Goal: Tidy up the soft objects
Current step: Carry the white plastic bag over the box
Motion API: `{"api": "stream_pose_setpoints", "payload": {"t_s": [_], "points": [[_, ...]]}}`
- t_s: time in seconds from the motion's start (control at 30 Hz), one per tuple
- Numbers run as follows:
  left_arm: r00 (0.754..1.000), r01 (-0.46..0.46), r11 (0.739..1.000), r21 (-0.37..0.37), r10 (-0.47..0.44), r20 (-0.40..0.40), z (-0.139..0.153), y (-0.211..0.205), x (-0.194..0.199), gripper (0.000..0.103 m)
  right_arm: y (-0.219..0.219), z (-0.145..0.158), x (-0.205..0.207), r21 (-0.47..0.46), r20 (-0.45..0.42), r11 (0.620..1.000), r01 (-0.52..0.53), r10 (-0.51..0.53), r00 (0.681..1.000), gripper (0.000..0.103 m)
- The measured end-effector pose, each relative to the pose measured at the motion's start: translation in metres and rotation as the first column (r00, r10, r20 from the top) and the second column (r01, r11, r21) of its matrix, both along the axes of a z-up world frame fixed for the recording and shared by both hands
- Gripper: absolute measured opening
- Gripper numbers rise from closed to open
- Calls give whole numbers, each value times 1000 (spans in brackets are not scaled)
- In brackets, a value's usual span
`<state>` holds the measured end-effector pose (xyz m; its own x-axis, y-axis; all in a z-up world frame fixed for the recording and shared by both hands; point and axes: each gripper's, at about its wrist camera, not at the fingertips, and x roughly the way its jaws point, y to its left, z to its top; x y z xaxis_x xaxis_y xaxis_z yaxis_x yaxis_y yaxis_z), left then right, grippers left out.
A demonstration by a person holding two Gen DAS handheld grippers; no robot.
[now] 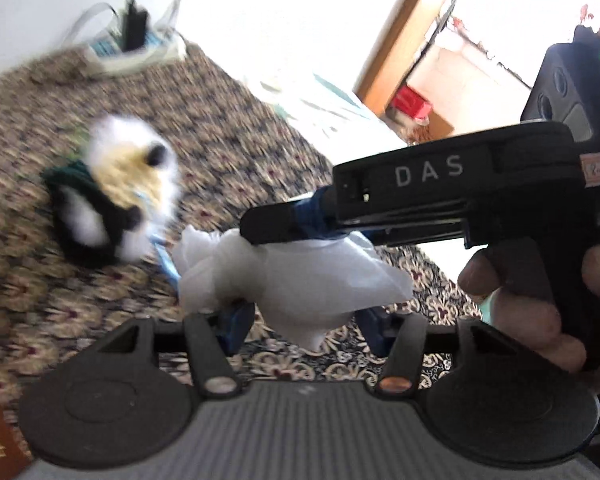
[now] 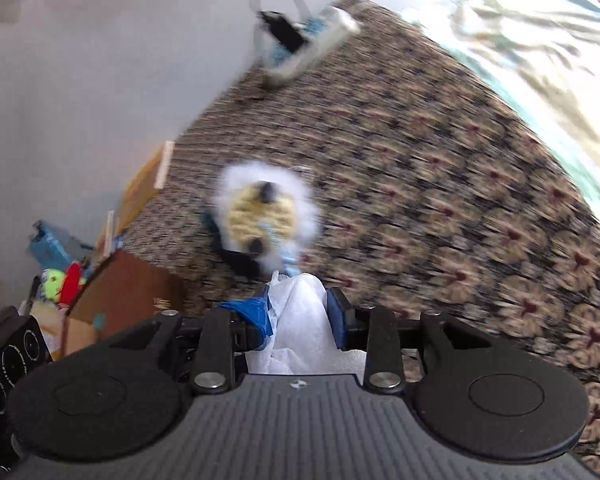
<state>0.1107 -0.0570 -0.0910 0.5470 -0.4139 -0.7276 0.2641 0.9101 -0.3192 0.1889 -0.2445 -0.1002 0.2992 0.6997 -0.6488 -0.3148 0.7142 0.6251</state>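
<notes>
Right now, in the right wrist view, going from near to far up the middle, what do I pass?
White cloth between the right tongs → fluffy plush toy lying on the patterned carpet → power strip with a black plug, by the wall.

Your right gripper [image 2: 298, 312] has the cloth [image 2: 300, 332] between its jaws. Ahead on the carpet [image 2: 440, 184] lies the plush toy [image 2: 266, 216]; beyond it, by the wall [image 2: 80, 80], the power strip [image 2: 312, 46]. Cardboard box [image 2: 112, 300] sits left.
</notes>
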Motion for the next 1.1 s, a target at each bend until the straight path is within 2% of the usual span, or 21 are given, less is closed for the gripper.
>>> {"api": "stream_pose_setpoints", "payload": {"t_s": [0.17, 0.3, 0.5, 0.6, 0.77, 0.97, 1.1], "points": [[992, -78, 997, 29, 75, 105, 36, 42, -35, 55, 42, 34, -22, 60, 102, 995, -80, 74, 992, 15], [974, -163, 986, 19, 157, 164, 61, 86, -66, 55, 86, 57, -44, 117, 178, 980, -162, 140, 974, 15], [945, -258, 964, 62, 239, 225, 78, 147, -103, 55, 159, 75, -72, 168, 258, 948, -271, 223, 940, 16], [942, -276, 958, 81, 253, 219, 75, 175, -115, 57, 190, 71, -82, 181, 257, 941, -287, 237, 937, 16], [958, -251, 960, 124, 228, 173, 57, 206, -125, 59, 223, 59, -99, 139, 248, 948, -286, 247, 937, 16], [984, -172, 973, 153, 163, 73, 25, 223, -131, 61, 231, 38, -115, 50, 188, 972, -230, 217, 958, 16], [987, -152, 978, 146, 143, 73, 22, 228, -138, 62, 222, 32, -125, 28, 178, 981, -191, 183, 967, 17]]}}
